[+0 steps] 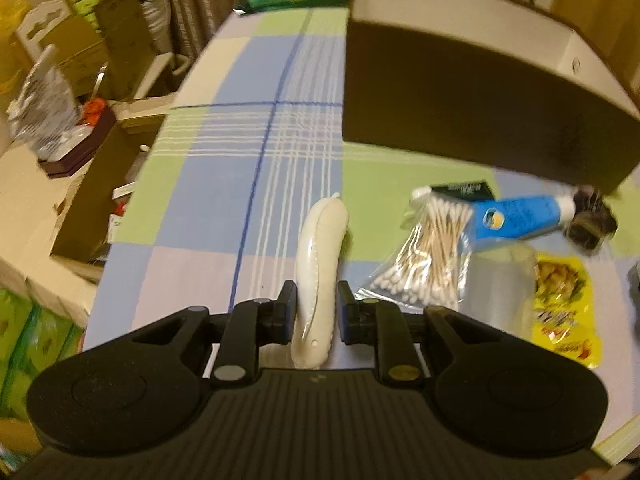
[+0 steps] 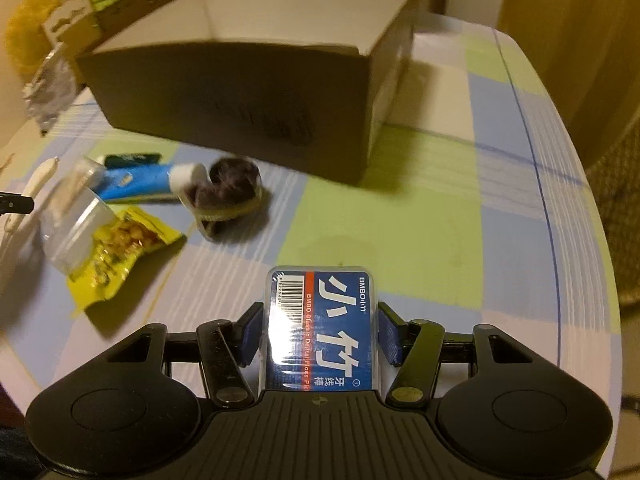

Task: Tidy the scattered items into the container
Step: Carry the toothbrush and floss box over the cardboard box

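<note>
1. Now both grippers are loaded: the left gripper (image 1: 316, 308) is pressed together on a pale curved sausage-shaped item (image 1: 319, 264), and the right gripper (image 2: 320, 328) pinches a blue floss-pick pack (image 2: 322, 328) across its width.
2. Both loads sit in front of the cardboard box (image 2: 240, 96) — open-topped, brown outside, white inside — with neither over its rim yet.
3. To do the carry well, I would lift each item clear of the near wall before moving over the opening, and keep the grip firm until it is well inside.
4. Left in front of the box are the cotton swabs (image 1: 428, 256), blue tube (image 1: 516, 216), dark brush (image 2: 228, 196) and yellow snack packet (image 2: 120, 256) — avoid sweeping them.
</note>
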{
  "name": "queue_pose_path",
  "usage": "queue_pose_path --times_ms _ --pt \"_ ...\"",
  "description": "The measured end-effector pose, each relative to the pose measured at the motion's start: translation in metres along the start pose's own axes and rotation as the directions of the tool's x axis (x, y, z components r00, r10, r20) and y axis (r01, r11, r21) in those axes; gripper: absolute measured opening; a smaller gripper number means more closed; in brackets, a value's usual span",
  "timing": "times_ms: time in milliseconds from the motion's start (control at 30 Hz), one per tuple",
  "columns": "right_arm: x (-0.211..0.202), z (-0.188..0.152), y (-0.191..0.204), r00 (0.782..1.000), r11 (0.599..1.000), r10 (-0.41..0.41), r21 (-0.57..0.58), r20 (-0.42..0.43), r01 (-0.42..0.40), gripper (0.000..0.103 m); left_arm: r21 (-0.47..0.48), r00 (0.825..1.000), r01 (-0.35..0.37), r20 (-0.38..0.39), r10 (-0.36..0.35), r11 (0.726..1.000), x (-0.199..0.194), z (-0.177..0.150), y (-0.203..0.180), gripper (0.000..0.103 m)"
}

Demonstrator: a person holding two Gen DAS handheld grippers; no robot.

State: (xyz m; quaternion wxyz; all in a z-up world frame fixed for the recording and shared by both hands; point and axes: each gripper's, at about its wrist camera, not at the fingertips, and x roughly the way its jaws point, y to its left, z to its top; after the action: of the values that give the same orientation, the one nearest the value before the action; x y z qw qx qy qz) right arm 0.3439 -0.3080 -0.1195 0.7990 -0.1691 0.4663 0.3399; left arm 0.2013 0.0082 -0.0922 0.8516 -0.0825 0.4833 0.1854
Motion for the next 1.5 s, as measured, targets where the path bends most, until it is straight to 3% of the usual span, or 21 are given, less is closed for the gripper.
queue_pose_path --times_ms 333,667,867,1200,1500 --pt "-0.021 0.03 -0.01 0.993 0.992 0.108 -0.075 0.055 -0.104 0.055 -0.059 0.993 0.012 0.122 -0.005 0.998 -0.064 0.01 -0.022 0.017" --pt "-0.045 0.064 0.004 0.971 0.978 0.202 -0.074 0.13 -0.193 0.055 0.003 0.969 0.132 0.208 -0.129 0.991 -0.091 0.062 -0.043 0.017" --pt "-0.052 0.097 0.012 0.96 0.979 0.202 -0.07 0.191 -0.192 0.055 0.078 0.947 0.208 0.234 -0.22 0.975 -0.083 0.11 -0.055 0.017" --pt "-0.034 0.184 0.029 0.946 0.986 0.165 -0.084 0.281 -0.147 0.055 0.157 0.908 0.295 0.262 -0.328 0.942 -0.052 0.204 -0.073 0.017" --pt "0.021 0.243 0.035 0.958 0.992 0.127 -0.059 0.258 -0.116 0.055 0.145 0.914 0.324 0.207 -0.348 0.935 0.002 0.259 -0.081 0.017"
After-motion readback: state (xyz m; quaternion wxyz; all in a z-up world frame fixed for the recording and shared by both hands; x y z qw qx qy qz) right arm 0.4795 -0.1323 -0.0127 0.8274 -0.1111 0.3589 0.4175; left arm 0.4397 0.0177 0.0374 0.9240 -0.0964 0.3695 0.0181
